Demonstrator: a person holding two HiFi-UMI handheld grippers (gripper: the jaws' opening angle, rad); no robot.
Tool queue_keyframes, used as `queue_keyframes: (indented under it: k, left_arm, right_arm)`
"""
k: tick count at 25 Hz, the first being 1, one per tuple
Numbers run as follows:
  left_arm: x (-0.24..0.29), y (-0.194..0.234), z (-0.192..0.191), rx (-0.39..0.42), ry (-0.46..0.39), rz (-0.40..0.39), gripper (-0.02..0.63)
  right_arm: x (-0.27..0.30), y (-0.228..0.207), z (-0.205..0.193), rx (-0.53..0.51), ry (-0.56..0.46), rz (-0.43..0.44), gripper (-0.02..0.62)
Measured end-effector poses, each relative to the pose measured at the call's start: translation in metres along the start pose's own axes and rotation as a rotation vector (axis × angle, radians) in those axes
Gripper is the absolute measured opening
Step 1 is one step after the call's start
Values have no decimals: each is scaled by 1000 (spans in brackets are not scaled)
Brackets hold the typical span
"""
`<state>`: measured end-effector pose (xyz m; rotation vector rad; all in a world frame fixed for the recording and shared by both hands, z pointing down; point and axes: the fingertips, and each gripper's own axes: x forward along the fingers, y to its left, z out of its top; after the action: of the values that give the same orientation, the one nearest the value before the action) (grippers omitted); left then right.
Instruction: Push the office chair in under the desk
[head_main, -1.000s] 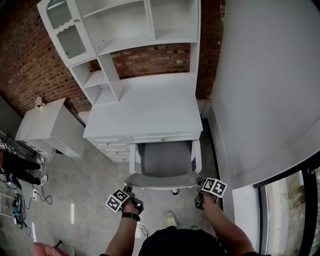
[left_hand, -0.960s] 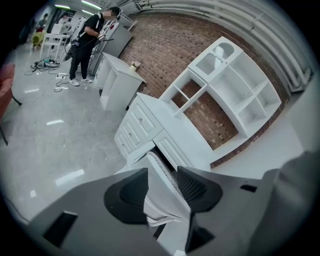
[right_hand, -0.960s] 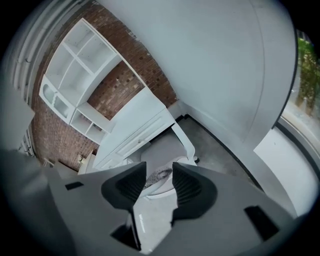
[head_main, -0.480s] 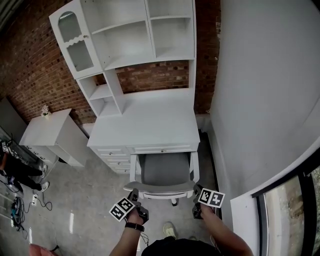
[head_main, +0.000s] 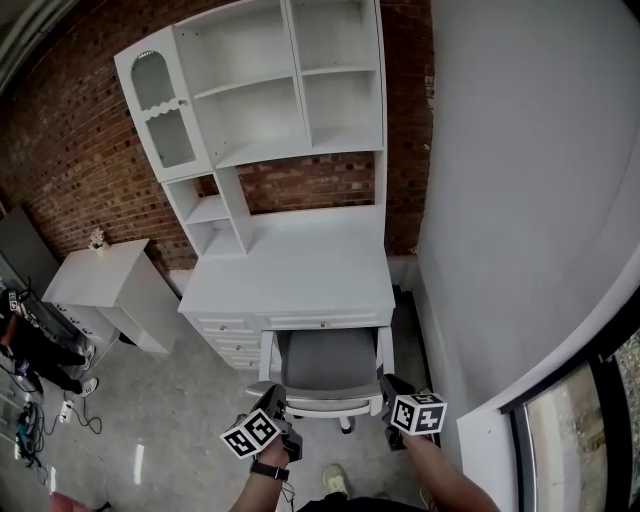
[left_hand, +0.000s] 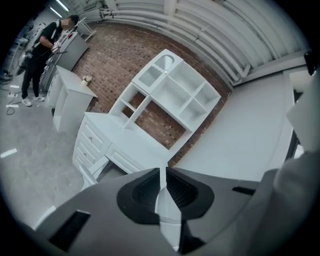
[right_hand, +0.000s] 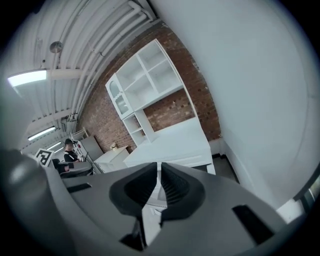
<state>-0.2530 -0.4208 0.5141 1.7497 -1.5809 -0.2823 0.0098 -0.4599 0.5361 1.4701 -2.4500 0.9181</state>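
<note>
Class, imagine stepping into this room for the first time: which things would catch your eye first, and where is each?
The tall white desk with its open-shelved hutch stands out against the red brick wall at the back. A grey-seated office chair sits partly under the desk. Just behind its backrest hang the left gripper and right gripper, jaws closing with nothing clearly between them.

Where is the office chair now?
In the head view, the office chair sits low in the centre, its seat partly under the desk, right of the drawers.
</note>
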Motion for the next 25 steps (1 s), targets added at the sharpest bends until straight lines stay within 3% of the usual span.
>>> queue_keyframes:
  k: [12,18,25]
  left_arm:
    - [-34,-94,16,368,-84,-110,14]
    - [-53,-128,19,474,-131,-139,11]
    - [-73,-160,29,511,-178,-163,9]
  right_arm:
    - [-50,42,51,-167,-147,90,10]
    - [-80,62,73,-241,-218,123,8]
    - [-108,85,99,-352,-303,140,5]
